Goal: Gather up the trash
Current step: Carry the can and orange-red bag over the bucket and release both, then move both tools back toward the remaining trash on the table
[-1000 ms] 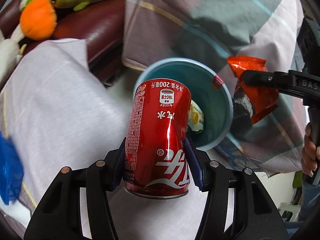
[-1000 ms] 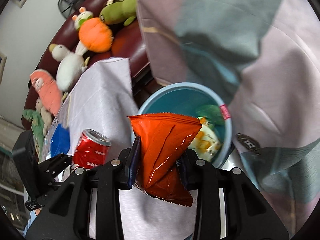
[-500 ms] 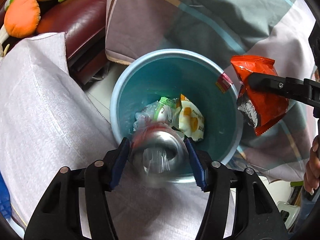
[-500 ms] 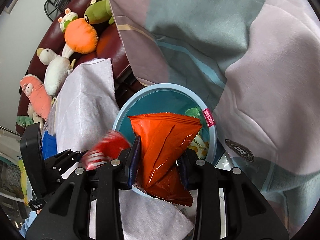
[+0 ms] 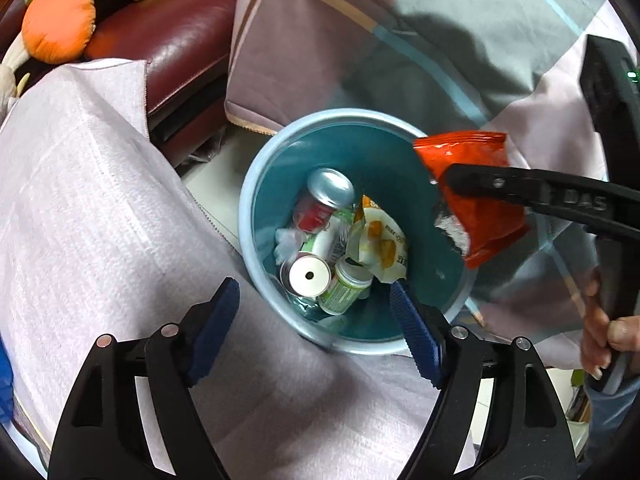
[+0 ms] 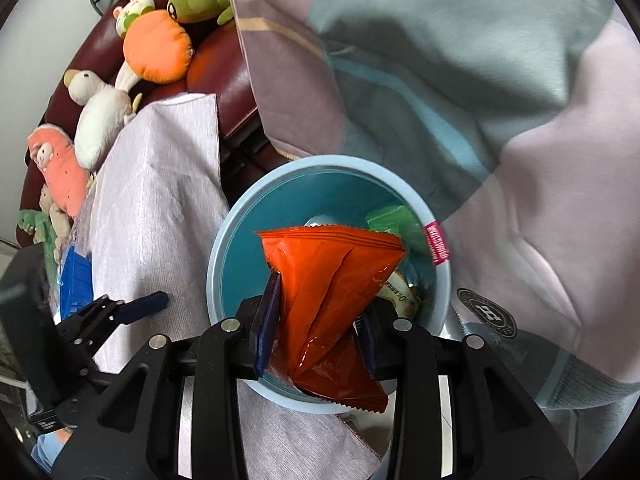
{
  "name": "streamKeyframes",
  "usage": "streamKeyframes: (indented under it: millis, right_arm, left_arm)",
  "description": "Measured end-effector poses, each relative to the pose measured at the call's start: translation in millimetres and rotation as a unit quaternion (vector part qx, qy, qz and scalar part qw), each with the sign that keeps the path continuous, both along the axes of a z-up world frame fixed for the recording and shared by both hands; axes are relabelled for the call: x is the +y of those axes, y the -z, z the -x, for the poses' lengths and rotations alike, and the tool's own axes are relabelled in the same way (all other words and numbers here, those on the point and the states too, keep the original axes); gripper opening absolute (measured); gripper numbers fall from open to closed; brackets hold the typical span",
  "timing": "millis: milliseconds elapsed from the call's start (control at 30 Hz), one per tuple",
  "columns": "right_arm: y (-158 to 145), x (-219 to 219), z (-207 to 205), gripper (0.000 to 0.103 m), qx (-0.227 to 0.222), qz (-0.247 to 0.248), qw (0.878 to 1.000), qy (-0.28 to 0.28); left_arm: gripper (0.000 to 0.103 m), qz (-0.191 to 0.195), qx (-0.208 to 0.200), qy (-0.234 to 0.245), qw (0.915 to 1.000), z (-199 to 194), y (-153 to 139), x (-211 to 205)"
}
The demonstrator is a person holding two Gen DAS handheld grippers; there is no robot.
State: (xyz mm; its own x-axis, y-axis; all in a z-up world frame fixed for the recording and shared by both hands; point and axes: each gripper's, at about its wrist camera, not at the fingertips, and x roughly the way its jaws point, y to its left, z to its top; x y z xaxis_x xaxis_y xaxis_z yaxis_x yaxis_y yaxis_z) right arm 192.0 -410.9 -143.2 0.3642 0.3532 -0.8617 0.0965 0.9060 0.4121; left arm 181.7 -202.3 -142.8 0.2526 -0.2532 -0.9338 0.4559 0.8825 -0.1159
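Observation:
A light blue trash bin (image 5: 248,216) stands on the floor between the cloth-covered table and a plaid blanket. Inside lie the red cola can (image 5: 320,204), another can (image 5: 310,278), a green bottle (image 5: 344,288) and a yellow snack wrapper (image 5: 380,240). My left gripper (image 5: 316,312) is open and empty above the bin's near rim. My right gripper (image 6: 318,320) is shut on an orange-red snack bag (image 6: 332,280) and holds it over the bin (image 6: 216,264). The bag also shows in the left wrist view (image 5: 472,184), above the bin's right rim.
A pale cloth (image 5: 80,200) covers the table on the left. A dark red sofa (image 5: 172,44) with plush toys (image 6: 156,48) stands behind. A plaid blanket (image 5: 400,40) hangs beyond the bin. A blue packet (image 6: 74,276) lies on the table's left.
My left gripper opened and the red cola can dropped into the bin. My right gripper carried the snack bag over the bin's opening.

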Motion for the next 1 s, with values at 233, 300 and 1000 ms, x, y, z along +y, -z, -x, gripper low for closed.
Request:
streamKeyframes:
  millis: [233, 300, 1000]
  right_arm:
    - [-1, 13, -4, 0.062, 0.000, 0.014, 1.000, -0.005]
    - [-2, 14, -3, 0.067, 0.000, 0.015, 1.000, -0.004]
    - [-55, 64, 24, 0.076, -0.020, 0.039, 0.998, -0.036]
  left_arm:
    - [0.091, 0.015, -0.010, -0.016, 0.9997, 15, -13, 16]
    - [0.091, 0.020, -0.010, -0.020, 0.9996, 17, -15, 20]
    - [0.091, 0.064, -0.059, -0.077, 0.9932, 67, -66, 88]
